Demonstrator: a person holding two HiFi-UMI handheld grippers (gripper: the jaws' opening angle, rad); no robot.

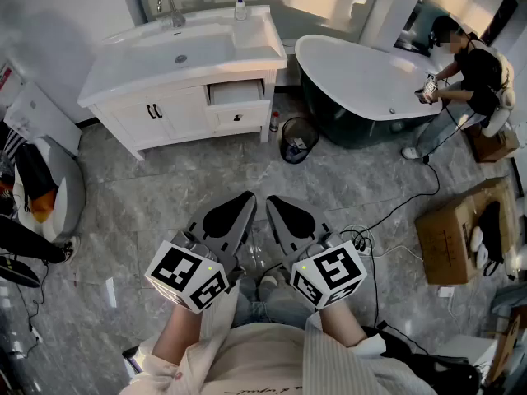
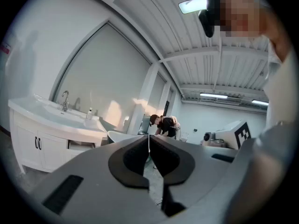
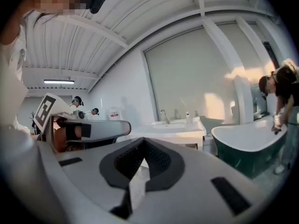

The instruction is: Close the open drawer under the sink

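Nearest the camera, the left gripper [image 1: 245, 200] and the right gripper [image 1: 276, 202] are held side by side, close to the body and pointed forward. In the left gripper view the fingers [image 2: 140, 155] are seen pressed together at the tips, with nothing between them. In the right gripper view the fingers [image 3: 156, 160] are likewise closed tip to tip on nothing. Both grippers are well apart from the cabinet [image 1: 156, 113].

Grey tiled floor [image 1: 165, 188] is seen beyond the jaws. A black cable [image 1: 403, 204] is laid across it towards a box [image 1: 449, 237] at the right. A dark bin [image 1: 296, 138] is set on the floor near the cabinet's right corner.

The drawer [image 1: 235, 93] is found at the top right of the cabinet, directly under the countertop, and is pulled out, its pale inside exposed. It is also seen in the left gripper view [image 2: 80, 145]; in the right gripper view it cannot be made out with certainty. A second drawer front below it is shut flush. The sink [image 1: 181, 56] is set in the top above, with a tap [image 1: 169, 6] at its rear edge and a bottle [image 1: 240, 6] just to the right of the tap.

A tub [image 1: 362, 81] is placed to the right of the cabinet. A person [image 1: 473, 64] is bent over its far end.
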